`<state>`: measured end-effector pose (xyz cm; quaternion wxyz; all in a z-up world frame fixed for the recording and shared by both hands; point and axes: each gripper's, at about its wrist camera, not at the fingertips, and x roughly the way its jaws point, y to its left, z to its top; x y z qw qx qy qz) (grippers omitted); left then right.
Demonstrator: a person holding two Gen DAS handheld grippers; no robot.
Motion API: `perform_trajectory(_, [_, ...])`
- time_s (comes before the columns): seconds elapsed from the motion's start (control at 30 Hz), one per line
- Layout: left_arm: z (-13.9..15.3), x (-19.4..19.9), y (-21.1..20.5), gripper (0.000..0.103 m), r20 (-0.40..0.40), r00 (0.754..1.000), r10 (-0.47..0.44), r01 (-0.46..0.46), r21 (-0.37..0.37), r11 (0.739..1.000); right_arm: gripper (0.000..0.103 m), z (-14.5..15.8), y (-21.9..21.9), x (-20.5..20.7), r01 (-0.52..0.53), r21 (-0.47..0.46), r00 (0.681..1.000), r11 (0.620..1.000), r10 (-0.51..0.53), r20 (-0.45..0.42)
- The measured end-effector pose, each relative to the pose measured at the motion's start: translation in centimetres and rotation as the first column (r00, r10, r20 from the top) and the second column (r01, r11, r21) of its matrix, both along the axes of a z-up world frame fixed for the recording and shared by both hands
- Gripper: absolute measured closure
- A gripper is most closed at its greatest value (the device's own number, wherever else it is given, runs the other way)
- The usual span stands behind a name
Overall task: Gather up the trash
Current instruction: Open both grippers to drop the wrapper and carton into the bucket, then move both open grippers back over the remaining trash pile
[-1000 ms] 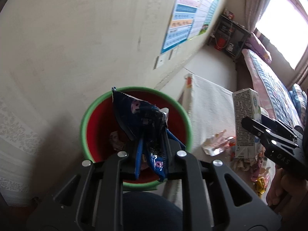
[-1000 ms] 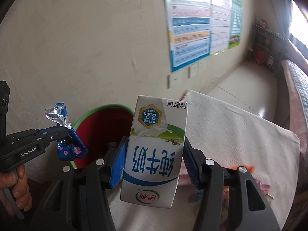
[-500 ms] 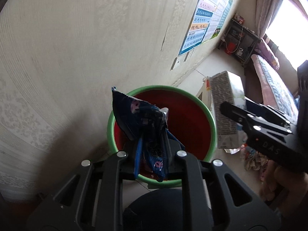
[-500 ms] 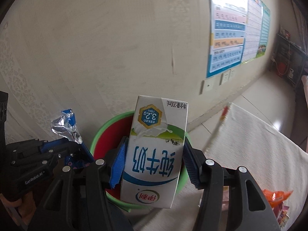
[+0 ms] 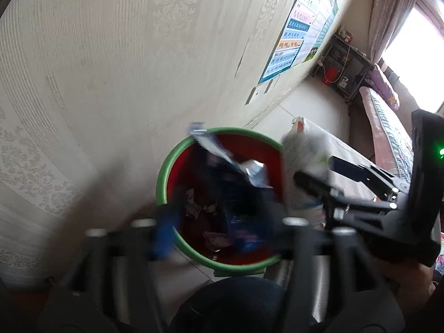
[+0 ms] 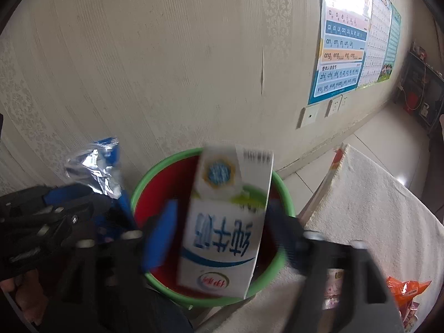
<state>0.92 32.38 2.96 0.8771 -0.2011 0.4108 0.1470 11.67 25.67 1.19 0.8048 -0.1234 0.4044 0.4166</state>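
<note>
In the right wrist view the right gripper (image 6: 222,231) had its jaws spread, with gaps either side of the milk carton (image 6: 226,222), which stood lengthwise over the red bin (image 6: 155,177) at frame centre. The left gripper (image 5: 222,222), jaws likewise parted, had the blue wrapper (image 5: 224,163) loose above that bin's mouth.

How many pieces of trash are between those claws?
2: a blue snack wrapper at the left gripper, a milk carton at the right gripper, both over the red bucket.
</note>
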Motion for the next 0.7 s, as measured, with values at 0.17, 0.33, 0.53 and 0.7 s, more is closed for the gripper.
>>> perform_trajectory(0.17, [0.2,-0.5,0.0,0.013,0.015,1.000,0.018,-0.018,-0.006,1.000,0.012,-0.3,-1.0,-0.3,0.016,-0.010,1.000,1.000,-0.016,0.015])
perform_trajectory(0.33, [-0.3,-0.6,0.1,0.005,-0.005,0.999,0.048,-0.049,-0.008,0.999,0.011,-0.5,-2.6,-0.2,0.049,-0.021,0.999,0.999,-0.048,0.016])
perform_trajectory(0.53, [-0.1,-0.1,-0.4,0.005,-0.004,0.999,0.048,-0.048,-0.005,0.999,0.010,0.7,-5.2,-0.3,0.081,0.005,0.996,0.997,-0.081,0.026])
perform_trajectory(0.7, [0.2,0.8,-1.8,0.005,0.003,1.000,0.022,-0.022,-0.005,1.000,0.009,1.6,-7.7,-0.5,0.112,0.016,0.993,0.994,-0.112,0.038])
